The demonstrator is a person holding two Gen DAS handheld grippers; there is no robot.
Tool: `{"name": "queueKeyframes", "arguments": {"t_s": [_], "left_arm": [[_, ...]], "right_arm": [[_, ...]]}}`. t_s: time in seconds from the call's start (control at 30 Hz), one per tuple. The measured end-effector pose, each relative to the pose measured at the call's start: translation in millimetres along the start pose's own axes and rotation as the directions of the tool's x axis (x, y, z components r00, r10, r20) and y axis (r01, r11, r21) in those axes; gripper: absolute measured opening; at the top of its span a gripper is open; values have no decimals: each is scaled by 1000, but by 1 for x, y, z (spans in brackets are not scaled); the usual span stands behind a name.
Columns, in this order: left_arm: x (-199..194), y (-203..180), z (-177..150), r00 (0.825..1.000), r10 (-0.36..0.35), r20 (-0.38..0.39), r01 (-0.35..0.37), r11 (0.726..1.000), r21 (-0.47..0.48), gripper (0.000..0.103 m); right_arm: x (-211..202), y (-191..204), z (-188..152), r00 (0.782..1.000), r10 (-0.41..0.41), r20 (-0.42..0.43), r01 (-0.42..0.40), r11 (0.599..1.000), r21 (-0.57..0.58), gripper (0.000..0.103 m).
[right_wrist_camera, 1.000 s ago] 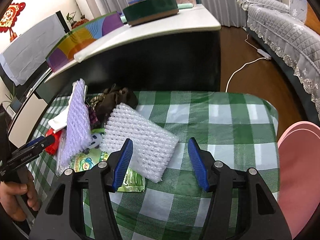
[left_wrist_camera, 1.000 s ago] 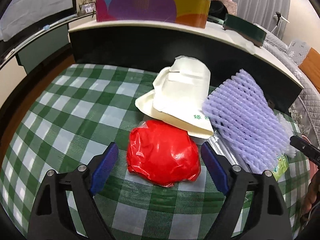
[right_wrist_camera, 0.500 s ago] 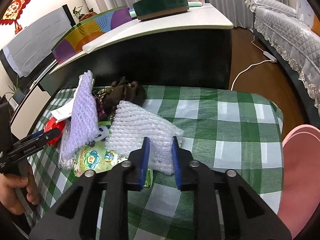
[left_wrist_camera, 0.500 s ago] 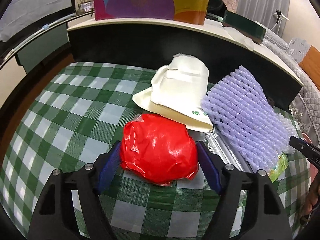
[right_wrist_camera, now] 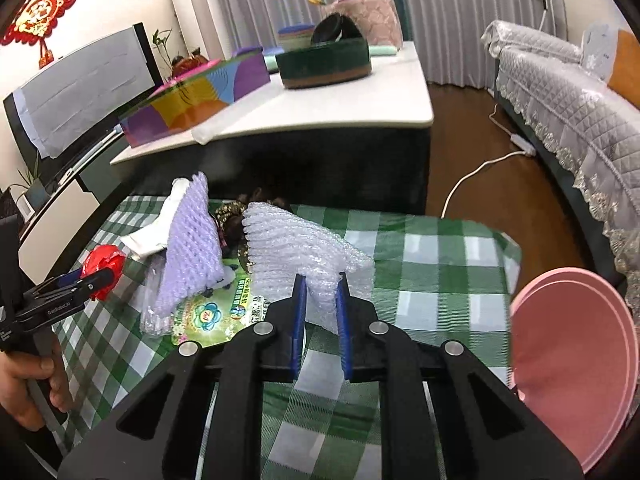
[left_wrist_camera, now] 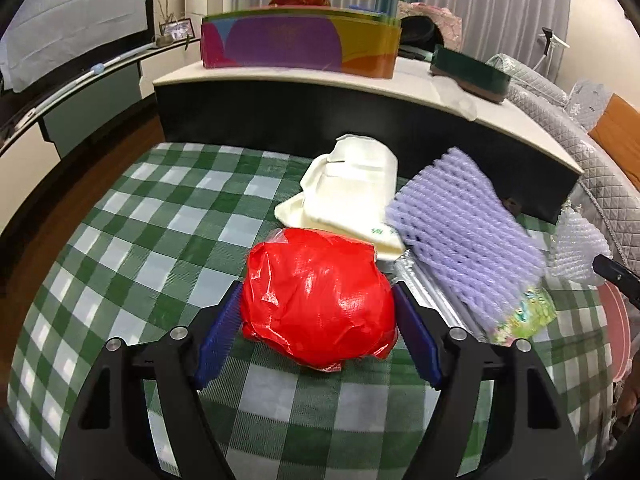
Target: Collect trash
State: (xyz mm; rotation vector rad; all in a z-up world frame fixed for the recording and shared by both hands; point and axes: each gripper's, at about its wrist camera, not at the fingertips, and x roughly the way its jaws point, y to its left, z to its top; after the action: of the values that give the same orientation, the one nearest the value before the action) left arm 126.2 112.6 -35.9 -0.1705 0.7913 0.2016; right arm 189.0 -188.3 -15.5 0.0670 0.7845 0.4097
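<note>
Trash sits in a pile on the checked worktop (left_wrist_camera: 132, 248). Left tongs (left_wrist_camera: 318, 320) straddle the red bag (left_wrist_camera: 318, 300), pads apparently just touching its sides. Right tongs (right_wrist_camera: 321, 314) pinch the white foam net (right_wrist_camera: 296, 244); the pink bin (right_wrist_camera: 568, 356) lies to their near right.

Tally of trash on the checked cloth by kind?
Foam nets: 2, purple foam net, white foam net
Red plastic bag: 1
Cream paper bag: 1
Green printed wrapper: 1
Dark crumpled wrapper: 1
Total: 6
</note>
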Motion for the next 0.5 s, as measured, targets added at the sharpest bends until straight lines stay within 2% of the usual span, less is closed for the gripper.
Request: {"name": "queueKeyframes", "arguments": {"t_s": [0.5], "left_arm": [[-56,-26,-6,990,-87,111,78,994,83,71]], "right_arm": [[-80,0,-4,992,-81,96,80,997,13,15]]}}
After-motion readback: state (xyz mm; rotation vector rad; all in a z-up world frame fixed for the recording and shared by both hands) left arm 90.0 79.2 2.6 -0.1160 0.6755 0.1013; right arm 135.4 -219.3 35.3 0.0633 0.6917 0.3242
